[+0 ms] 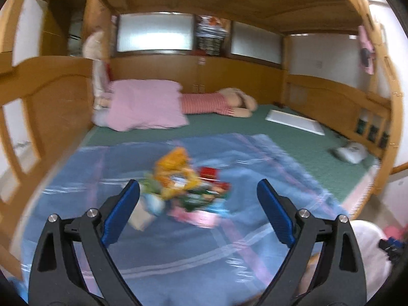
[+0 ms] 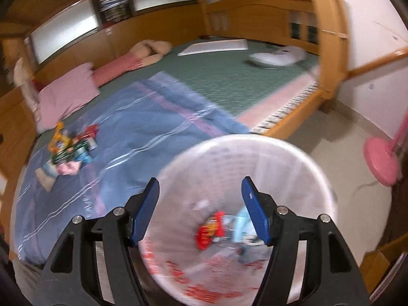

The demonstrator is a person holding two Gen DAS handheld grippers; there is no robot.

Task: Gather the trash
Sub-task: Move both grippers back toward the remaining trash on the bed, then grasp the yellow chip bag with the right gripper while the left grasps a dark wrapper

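- Crumpled snack wrappers [image 1: 183, 188] in orange, green, red and pink lay heaped together on a blue striped blanket [image 1: 229, 242], toward its left half as the right wrist view showed them [image 2: 68, 150].
- More trash, a red wrapper [image 2: 209, 232] and a pale blue one [image 2: 241, 224], sat at the bottom of a white bin [image 2: 255, 148] lined with a clear bag printed in red.
- That bin stood on the floor just beside the bed's near edge.
- Right gripper [image 2: 201, 186] hung over the bin's mouth, its blue-padded jaws apart with nothing between them.
- Left gripper [image 1: 199, 188] pointed at the wrapper heap, jaws spread wide and empty, the pile showing between the fingers but beyond their tips.
- Blanket covered the near part of a green mattress [image 1: 280, 132] inside a wooden bed frame [image 1: 331, 94].
- Farther back lay a pink pillow [image 1: 145, 104], and beside it a plush toy [image 1: 229, 102] in red-and-white stripes.
- White flat board [image 1: 293, 121] and a white device [image 1: 352, 151] rested on the mattress toward the right.
- Pink round stand base [image 2: 380, 160] sat on the pale floor, well apart from the bin.
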